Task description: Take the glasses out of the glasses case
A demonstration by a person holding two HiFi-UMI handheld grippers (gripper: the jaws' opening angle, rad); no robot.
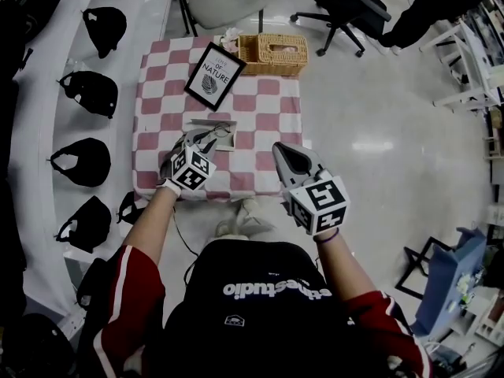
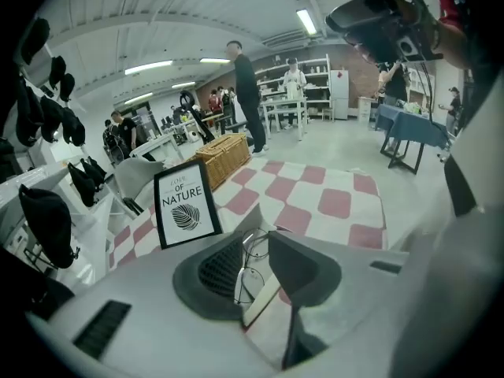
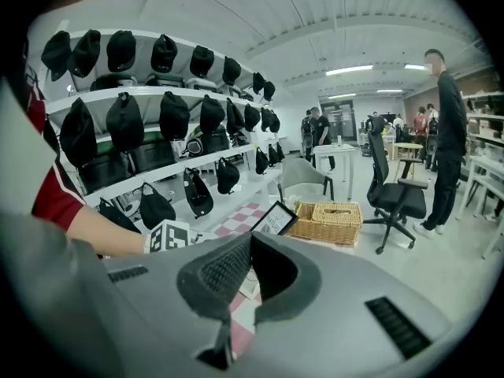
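Table (image 1: 260,124) viewed steeply from overhead. Framed print (image 1: 214,75) shared by all views: near along left gripper (image 1: 206,138), farther along right gripper (image 1: 283,152).

Ceiling strip lights (image 2: 305,20) give bright, even, almost shadowless light and lay a white glare patch on the glossy floor (image 1: 376,146) (strongest in the head view), while fisheye bending blackens every corner and the left gripper (image 2: 253,246), its pinched glasses (image 2: 249,278) and the right gripper (image 3: 251,246) look soft up close.
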